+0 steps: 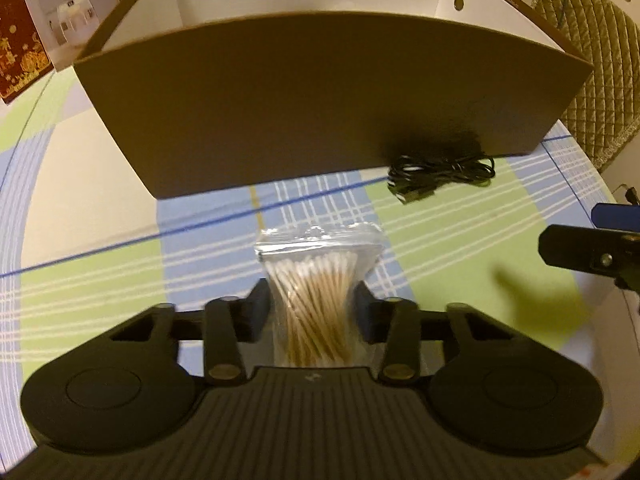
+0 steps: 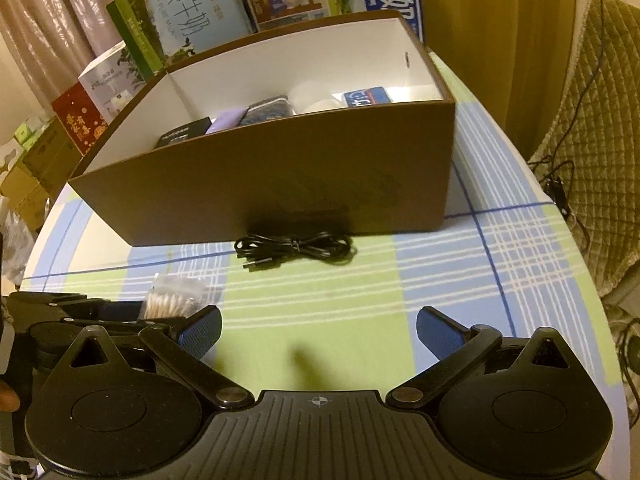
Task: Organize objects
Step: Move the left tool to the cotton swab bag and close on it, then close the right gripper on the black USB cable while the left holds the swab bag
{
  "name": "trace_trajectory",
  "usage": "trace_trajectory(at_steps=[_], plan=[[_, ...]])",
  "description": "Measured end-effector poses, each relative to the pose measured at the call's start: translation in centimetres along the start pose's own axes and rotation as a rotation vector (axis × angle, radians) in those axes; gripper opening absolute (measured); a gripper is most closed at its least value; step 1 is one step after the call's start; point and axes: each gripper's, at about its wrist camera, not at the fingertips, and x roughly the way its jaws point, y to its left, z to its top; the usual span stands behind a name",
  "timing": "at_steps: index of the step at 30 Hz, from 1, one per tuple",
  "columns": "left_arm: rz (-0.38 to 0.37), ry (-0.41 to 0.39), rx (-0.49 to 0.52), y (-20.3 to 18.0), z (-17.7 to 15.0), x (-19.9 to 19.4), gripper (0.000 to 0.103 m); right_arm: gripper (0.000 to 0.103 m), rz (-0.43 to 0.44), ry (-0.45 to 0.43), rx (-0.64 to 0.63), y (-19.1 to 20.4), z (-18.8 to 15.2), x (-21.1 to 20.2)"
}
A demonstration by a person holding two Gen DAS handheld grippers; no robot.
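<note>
- The left claw (image 1: pixel 310 304) is closed on a clear zip bag of cotton swabs (image 1: pixel 316 280), its 2 pads pinching the bag at its waist so the plastic bunches inward.
- The bag sits low over the checked tablecloth (image 1: pixel 120 280) on the tabletop, near the front wall of the brown cardboard box (image 1: pixel 312 100); whether its bottom is clear of the cloth I cannot tell.
- The right claw (image 2: pixel 318 332) is wide open and holds nothing, hovering over the near part of the tabletop with its blue pads well apart.
- A coiled black USB cable (image 2: pixel 294 250) lies just beside the near wall of the box, between the right claw and the box.
- The box already holds several items, seen from the right wrist view: a dark pack, a purple one, a white roll and a blue pack.
- The step in hand appears to be carrying the swabs into the box. To do it well, lift the bag higher than the near wall before moving far, since that wall stands tall in the path.
- Keep the squeeze steady; slick plastic may slip.
- Release over a bare patch of the white floor inside, low enough that the bag does not tumble.
- The cable looks like the next thing for the right claw.
</note>
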Motion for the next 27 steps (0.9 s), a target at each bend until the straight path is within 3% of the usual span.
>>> trace_trajectory(at_steps=[8,15,21,27], plan=[[0.078,-0.002,-0.111,4.1,-0.4,-0.5,0.029,0.101,0.017,-0.014,-0.136,0.6,1.0,3.7],[0.139,0.015,-0.193,8.1,-1.2,-1.4,0.029,0.101,0.024,-0.001,-0.146,1.2,2.2,6.4],[0.143,0.019,-0.198,8.7,-1.2,-1.6,0.030,0.101,-0.052,0.023,-0.117,2.7,2.2,8.7],[0.142,0.018,-0.196,8.6,-1.1,-1.3,0.030,0.101,-0.114,-0.008,-0.073,3.6,1.7,9.2]])
